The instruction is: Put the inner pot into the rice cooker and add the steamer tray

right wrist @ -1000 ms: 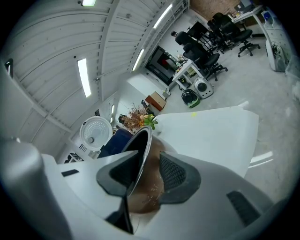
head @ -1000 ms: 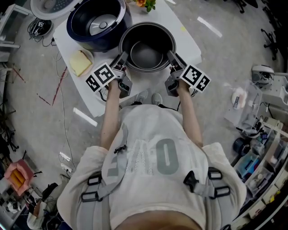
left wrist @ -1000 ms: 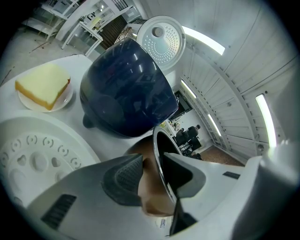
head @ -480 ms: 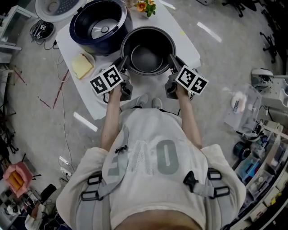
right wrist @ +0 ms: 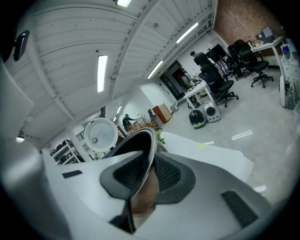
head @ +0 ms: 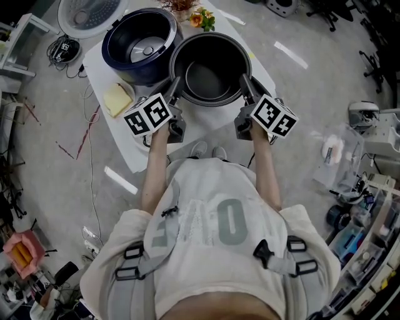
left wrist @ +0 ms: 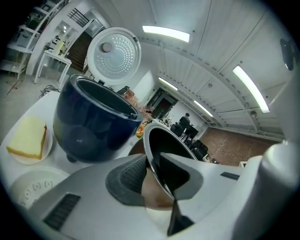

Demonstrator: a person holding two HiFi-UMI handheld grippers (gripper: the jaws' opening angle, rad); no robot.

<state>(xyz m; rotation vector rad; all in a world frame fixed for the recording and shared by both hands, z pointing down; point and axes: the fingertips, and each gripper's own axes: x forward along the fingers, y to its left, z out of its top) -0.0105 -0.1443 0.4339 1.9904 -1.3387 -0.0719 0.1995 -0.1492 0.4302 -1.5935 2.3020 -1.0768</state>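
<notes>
The dark inner pot hangs above the white table, held by its rim from both sides. My left gripper is shut on the rim's left side, my right gripper on its right side. Both pairs of jaws have just been closing with the rim between them. In the left gripper view the pads of my left gripper pinch the thin rim of the pot. The right gripper view shows my right gripper doing the same on the pot. The blue rice cooker stands open to the left, its white lid raised.
A plate with a yellow block lies left of my left gripper. A white round piece with small holes rests on the table near it. Flowers stand behind the pot. Cables and clutter cover the floor around the table.
Both grippers have risen with the pot, lifting it off the table; it now looks larger and sits closer beside the cooker. The marker cubes have rolled slightly.
</notes>
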